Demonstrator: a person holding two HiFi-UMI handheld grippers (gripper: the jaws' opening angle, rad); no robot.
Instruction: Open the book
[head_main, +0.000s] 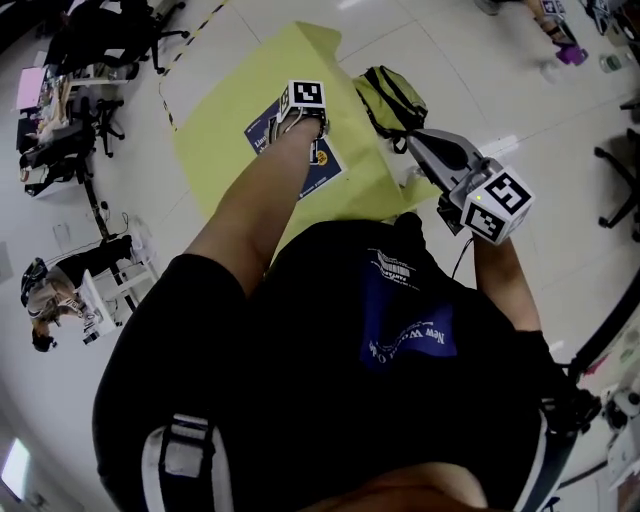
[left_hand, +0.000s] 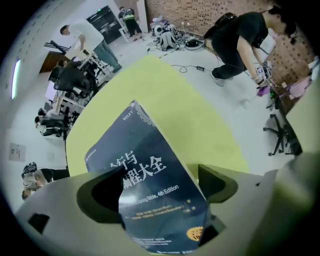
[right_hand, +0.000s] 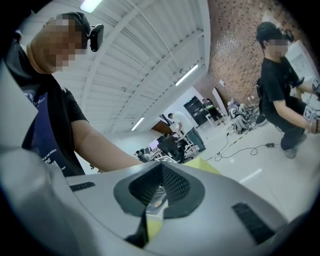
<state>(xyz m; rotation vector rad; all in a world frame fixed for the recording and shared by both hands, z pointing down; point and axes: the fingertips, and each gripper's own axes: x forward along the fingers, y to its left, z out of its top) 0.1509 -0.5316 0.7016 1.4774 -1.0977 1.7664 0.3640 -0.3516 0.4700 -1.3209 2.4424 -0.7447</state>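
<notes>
The book (left_hand: 150, 180) is lying closed, dark blue front cover up, on a yellow sheet (head_main: 225, 140) spread over the pale floor (head_main: 470, 60). In the head view its long axis is running on a diagonal from upper left to lower right. In the left gripper view its top edge is pointing up and away to the left, with the title lines slanting across the cover. The left claw (head_main: 300, 125) is pointing steeply down over the book with its jaws standing wide apart. The lower half of the cover is showing between them, and whether either jaw is touching it I cannot tell. The right claw (right_hand: 160, 187) is hanging off to the side at about waist height, pointing level, with its jaws drawn together on nothing. A green bag (head_main: 392, 95) is sitting at the sheet's far edge. Around the room, office chairs (head_main: 75, 130) are standing along one side, cables (left_hand: 192, 67) are trailing over the floor, and another person in black (left_hand: 240, 40) is crouching near a brick wall (left_hand: 200, 12).
</notes>
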